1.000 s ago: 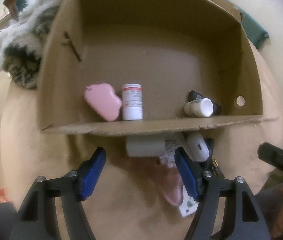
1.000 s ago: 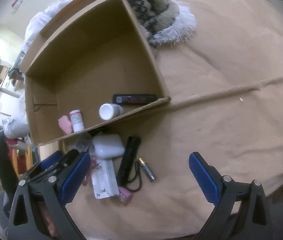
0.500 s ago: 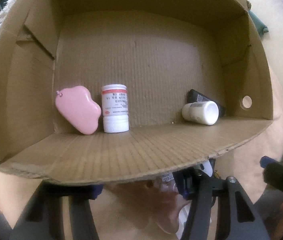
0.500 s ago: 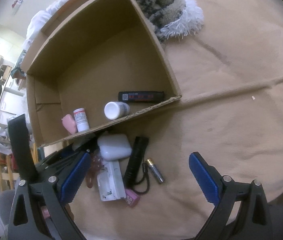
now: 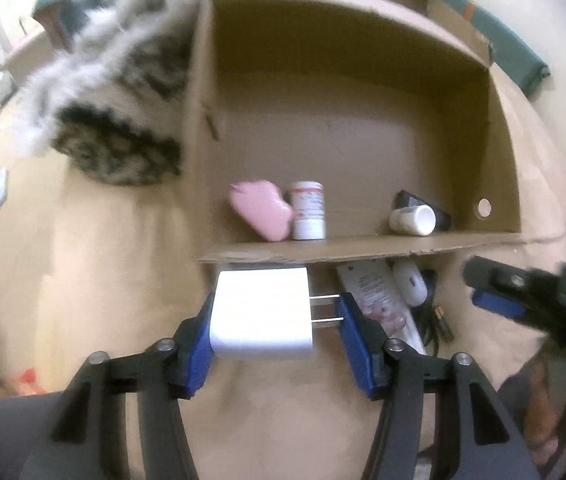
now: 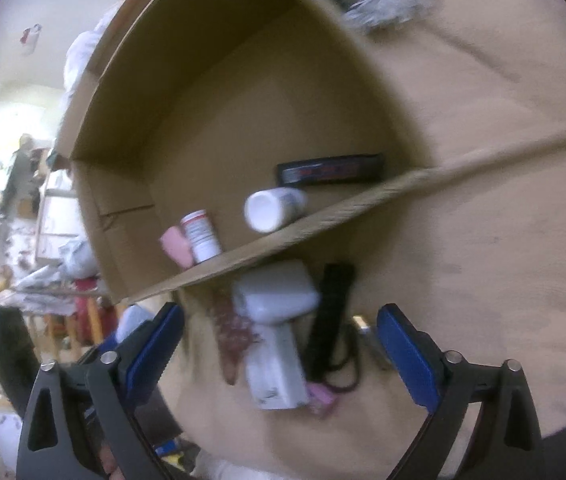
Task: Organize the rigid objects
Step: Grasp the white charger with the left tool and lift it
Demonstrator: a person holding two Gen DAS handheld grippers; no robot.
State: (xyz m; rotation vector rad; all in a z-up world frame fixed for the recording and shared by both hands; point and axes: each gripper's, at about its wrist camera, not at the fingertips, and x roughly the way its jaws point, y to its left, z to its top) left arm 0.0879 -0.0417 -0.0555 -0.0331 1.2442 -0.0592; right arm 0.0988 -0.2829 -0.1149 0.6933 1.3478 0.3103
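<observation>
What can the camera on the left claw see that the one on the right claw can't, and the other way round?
Only the left wrist view shows the left claw gripping a white plug adapter, its prongs against one blue finger. Only the right wrist view shows the whole black flashlight and a battery lying on the tan surface, between the open fingers of the right claw. Both show the cardboard box holding a pink case, an upright pill bottle and a white bottle on its side.

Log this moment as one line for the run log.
left gripper: shut on white charger | right gripper: open, empty | cardboard box: four items inside
</observation>
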